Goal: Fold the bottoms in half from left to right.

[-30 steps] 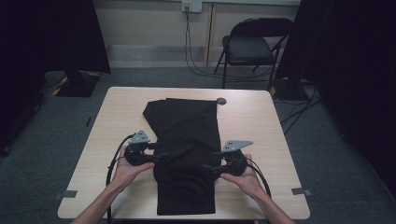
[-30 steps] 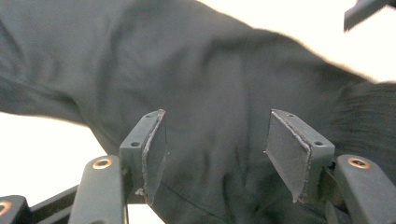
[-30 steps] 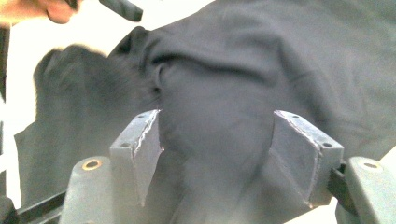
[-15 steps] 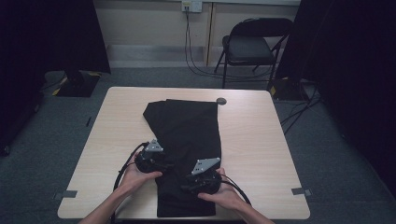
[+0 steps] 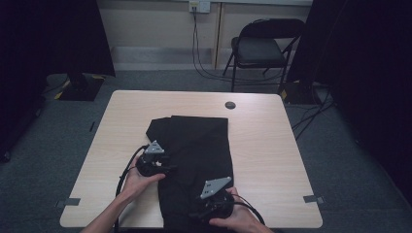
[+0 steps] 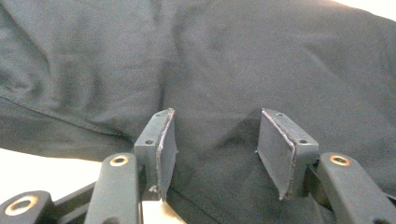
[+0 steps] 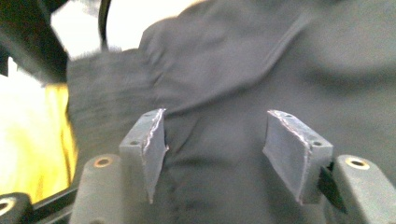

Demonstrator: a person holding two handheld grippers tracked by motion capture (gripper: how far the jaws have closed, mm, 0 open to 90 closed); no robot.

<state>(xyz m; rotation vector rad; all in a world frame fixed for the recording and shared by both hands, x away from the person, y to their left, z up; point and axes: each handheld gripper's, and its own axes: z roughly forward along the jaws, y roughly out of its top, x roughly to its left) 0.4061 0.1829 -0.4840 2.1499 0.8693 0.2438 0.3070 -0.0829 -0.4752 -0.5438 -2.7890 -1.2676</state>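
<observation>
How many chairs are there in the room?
1. A black folding chair stands on the floor past the table's far edge, near the wall. Others may hide in the dark sides.

Black garment (image 5: 197,165), folded lengthwise into a long band, lies flat on the table along its middle, running from just short of the centre to the near edge. Its far end is squared off on the right, with a second layer jutting out at the far left corner. The cloth is plain, matte and dark, with soft creases and a seam line seen close up (image 6: 196,74); its surface fold also appears in the right gripper view (image 7: 243,70).
</observation>
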